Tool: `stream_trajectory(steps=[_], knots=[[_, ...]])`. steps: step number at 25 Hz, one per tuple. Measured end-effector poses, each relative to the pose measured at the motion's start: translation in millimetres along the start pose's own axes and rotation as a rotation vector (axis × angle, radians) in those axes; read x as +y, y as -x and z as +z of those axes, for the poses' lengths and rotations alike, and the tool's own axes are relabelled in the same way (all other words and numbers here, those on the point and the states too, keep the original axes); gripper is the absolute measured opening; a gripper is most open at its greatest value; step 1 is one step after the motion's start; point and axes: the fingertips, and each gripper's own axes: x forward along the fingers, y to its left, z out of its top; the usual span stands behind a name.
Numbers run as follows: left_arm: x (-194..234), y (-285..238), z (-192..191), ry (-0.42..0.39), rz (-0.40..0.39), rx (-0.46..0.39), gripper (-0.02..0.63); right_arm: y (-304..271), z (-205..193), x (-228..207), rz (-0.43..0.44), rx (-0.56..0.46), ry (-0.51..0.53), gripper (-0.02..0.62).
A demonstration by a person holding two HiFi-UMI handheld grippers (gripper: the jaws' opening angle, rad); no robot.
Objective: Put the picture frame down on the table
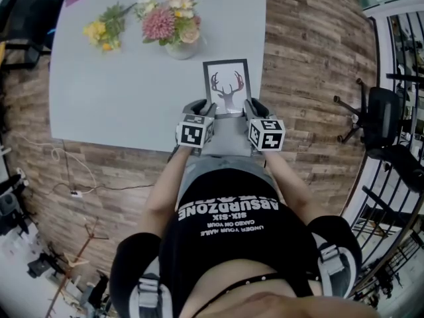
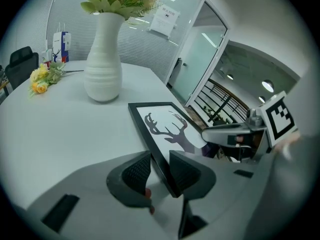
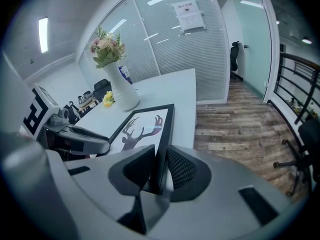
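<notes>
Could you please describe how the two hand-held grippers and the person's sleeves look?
The left hand-held gripper and right hand-held gripper have grey moulded shells with dark, ribbed, rounded pads. Each carries a white cube with black square markers. The person wears a black short-sleeved T-shirt with white print.

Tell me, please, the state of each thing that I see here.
picture frame: gripped at both side edges, face up.
left hand-held gripper: shut on the frame's left edge.
right hand-held gripper: shut on the frame's right edge.
vase: upright on the table.
yellow flowers: lying on the table.
</notes>
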Motion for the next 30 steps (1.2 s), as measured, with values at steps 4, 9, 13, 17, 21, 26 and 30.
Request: stream_trajectory(steps=[4, 9, 13, 17, 21, 26, 30], knots=[[-1, -2, -2, -0.008, 0.001, 0.013, 0.126, -2, -2, -2, -0.007, 0.011, 0.001, 0.091], [3, -7, -3, -0.017, 0.011, 0.028, 0.124, -8, -3, -3, -0.015, 0.027, 0.008, 0.089], [5, -10, -5, -0.018, 0.013, 0.037, 0.124, -11, -7, -4, -0.019, 0.045, 0.002, 0.086], [6, -11, -3, -0.019, 0.016, 0.034, 0.124, -13, -7, -4, -0.015, 0.045, 0.006, 0.086], [8, -11, -3, -0.017, 0.005, 0.037, 0.124, -15, -6, -4, -0.011, 0.066, 0.019, 0.089], [12, -6, 1, 0.019, 0.004, 0.026, 0.126, -15, -5, -5, -0.005, 0.076, 0.045, 0.092], [16, 6, 12, 0.019, 0.011, -0.023, 0.124, -10, 4, -12, -0.035, 0.030, 0.043, 0.084]])
